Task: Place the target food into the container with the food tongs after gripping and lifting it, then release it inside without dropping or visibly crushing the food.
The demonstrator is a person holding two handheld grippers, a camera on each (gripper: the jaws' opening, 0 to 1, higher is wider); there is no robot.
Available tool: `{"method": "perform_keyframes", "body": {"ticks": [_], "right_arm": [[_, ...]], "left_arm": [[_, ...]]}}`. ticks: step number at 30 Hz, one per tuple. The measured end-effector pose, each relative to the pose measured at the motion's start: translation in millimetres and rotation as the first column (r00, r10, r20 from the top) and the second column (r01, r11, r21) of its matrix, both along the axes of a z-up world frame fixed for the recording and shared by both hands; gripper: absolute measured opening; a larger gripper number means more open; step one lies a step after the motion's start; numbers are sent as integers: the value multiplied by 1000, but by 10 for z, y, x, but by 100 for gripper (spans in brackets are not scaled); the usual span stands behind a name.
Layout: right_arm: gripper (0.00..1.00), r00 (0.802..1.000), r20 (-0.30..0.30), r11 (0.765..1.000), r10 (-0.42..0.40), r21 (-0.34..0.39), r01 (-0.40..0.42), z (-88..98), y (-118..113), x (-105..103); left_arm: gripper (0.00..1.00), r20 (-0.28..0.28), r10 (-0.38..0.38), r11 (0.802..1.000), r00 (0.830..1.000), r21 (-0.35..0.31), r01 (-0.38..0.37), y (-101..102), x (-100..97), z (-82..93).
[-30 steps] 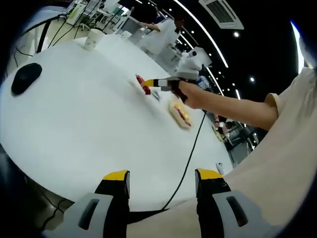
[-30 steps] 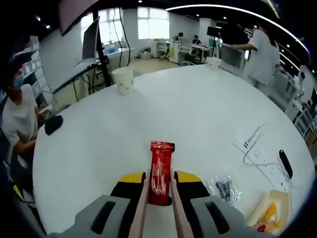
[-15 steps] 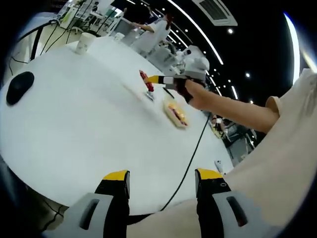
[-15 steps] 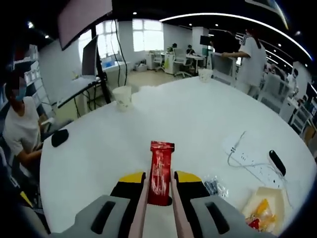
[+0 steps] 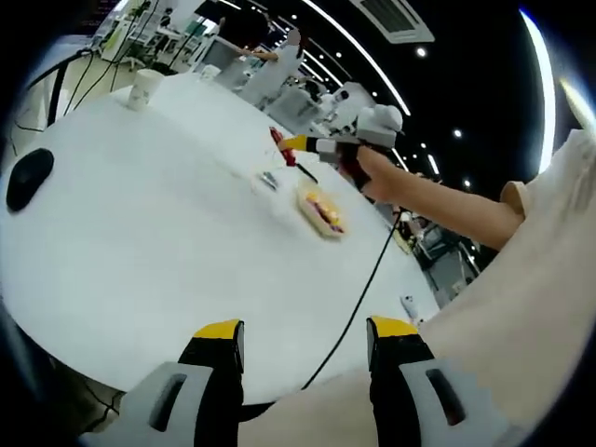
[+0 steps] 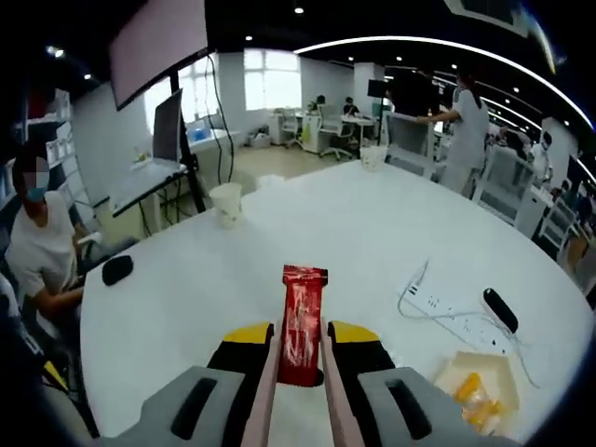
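Note:
My right gripper (image 6: 301,333) is shut on the red food tongs (image 6: 303,307), which point forward above the white round table (image 6: 307,233). The same gripper (image 5: 326,146), held by a person's hand, hangs over the table's far side with the red tongs (image 5: 282,142) sticking out left. A pale container (image 5: 318,207) holding yellow and red food lies on the table just below it; the container (image 6: 480,389) sits at lower right in the right gripper view. My left gripper (image 5: 305,335) is open and holds nothing, low near the table's near edge.
A clear plastic bag (image 5: 267,179) lies beside the container. A black mouse (image 5: 28,177), a paper cup (image 6: 226,203) and a white power strip (image 6: 440,304) with cable are on the table. A black cable (image 5: 361,289) runs off the near edge. A person sits at left (image 6: 37,261).
The right gripper has risen with the tongs still in it, so table and container look farther below. The left gripper stays open in about the same place.

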State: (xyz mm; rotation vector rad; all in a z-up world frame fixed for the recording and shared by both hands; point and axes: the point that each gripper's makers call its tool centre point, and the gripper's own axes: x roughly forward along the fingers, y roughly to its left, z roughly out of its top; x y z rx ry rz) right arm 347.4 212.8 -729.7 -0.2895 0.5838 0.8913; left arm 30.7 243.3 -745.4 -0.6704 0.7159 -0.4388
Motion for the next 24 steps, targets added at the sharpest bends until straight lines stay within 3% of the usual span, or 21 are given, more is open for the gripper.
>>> {"method": "perform_keyframes", "body": {"ticks": [24], "right_arm": [[22,994,55,994,-100,47,97,431,-620,243]], "left_arm": [[52,58,-21,999,998,35,19,-116,16,178]]}}
